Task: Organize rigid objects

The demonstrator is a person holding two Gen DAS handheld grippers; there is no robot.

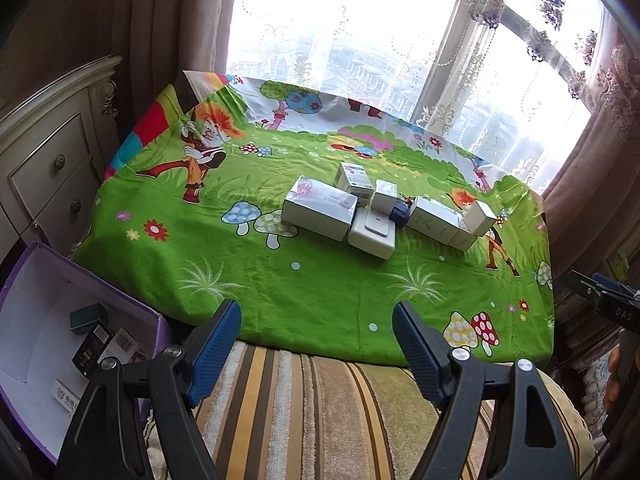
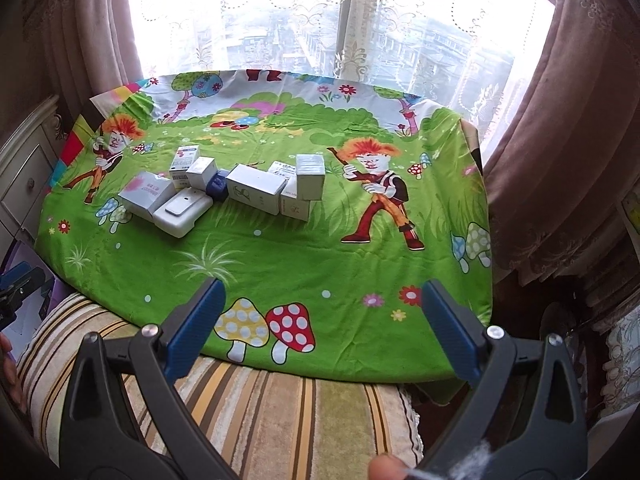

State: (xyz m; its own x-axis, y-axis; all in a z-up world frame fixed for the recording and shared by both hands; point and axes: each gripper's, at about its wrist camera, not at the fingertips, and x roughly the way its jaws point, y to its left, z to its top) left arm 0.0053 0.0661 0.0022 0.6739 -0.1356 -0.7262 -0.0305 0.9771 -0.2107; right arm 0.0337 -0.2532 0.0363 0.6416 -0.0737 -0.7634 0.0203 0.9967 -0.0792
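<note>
Several white boxes (image 1: 320, 208) lie in a cluster mid-table on a green cartoon cloth (image 1: 280, 272); the same cluster of white boxes (image 2: 224, 192) shows left of centre in the right wrist view. A small dark blue object (image 1: 400, 210) sits among them, also seen as the dark blue object (image 2: 218, 188). My left gripper (image 1: 316, 344) stands open over the near table edge, nothing between its blue pads. My right gripper (image 2: 320, 328) is open too, empty, well short of the boxes. A purple box (image 1: 24, 280) at lower left holds several small packages.
A striped cushion (image 1: 320, 408) lies just below the table edge, under both grippers. A cream drawer cabinet (image 1: 48, 168) stands at the left, curtains and a bright window behind. The other gripper (image 1: 608, 300) shows at the right edge. A fingertip (image 2: 386, 468) shows at the bottom.
</note>
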